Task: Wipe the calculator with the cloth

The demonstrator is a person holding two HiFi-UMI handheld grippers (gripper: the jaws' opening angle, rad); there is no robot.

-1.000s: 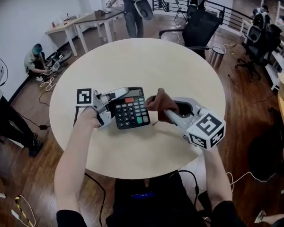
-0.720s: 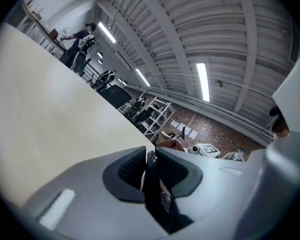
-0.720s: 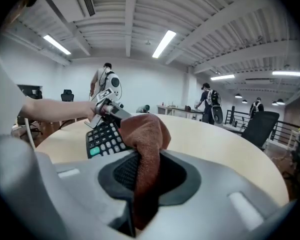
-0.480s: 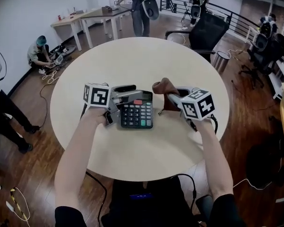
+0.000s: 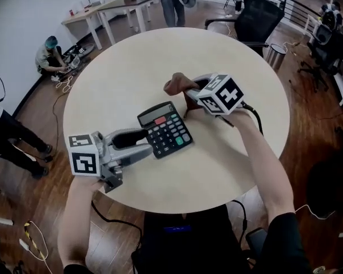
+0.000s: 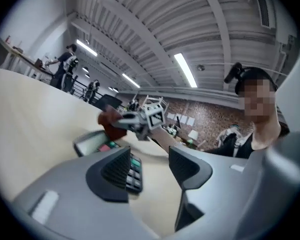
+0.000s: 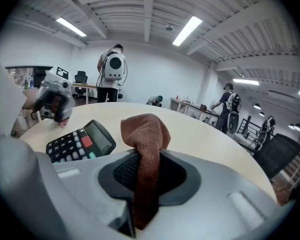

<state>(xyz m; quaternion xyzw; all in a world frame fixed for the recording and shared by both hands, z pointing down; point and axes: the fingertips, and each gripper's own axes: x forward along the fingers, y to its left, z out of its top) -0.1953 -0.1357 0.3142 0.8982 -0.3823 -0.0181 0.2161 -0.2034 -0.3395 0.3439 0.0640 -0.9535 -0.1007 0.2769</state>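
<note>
Two grippers: I hold one in each hand over the round table [image 5: 160, 56], and each appears in the other's own view.
Left gripper [image 5: 147, 141]: I read its fingers as standing well apart. They have just been opening, and only bare tabletop shows in the gap between the pads.
Left gripper, own view [image 6: 150, 166]: the calculator lies off past the left-hand pad, not between the two. I cannot tell whether that pad touches its edge.
Right gripper [image 5: 188, 90]: its fingers are clamped together on the cloth.
Right gripper, own view [image 7: 147, 171]: the fabric runs down through the closed pads and bunches up above them.
Cloth [image 5: 177, 84]: brown, gathered into a wad at the right gripper's tip. I see it held near the calculator's display end, apart from it.
Cloth, other views: it stands as a folded hump above the pads [image 7: 146, 134] and as a dark red lump beside the far gripper [image 6: 107, 121].
Calculator [image 5: 166, 129]: black, lying flat on the table with keys up and turned askew. Its display end points away from me and it sits between the two grippers.
Calculator, gripper views: it lies to the left of the cloth [image 7: 80, 141], and its grey display and one red key show past the left pad [image 6: 97, 144].
</note>
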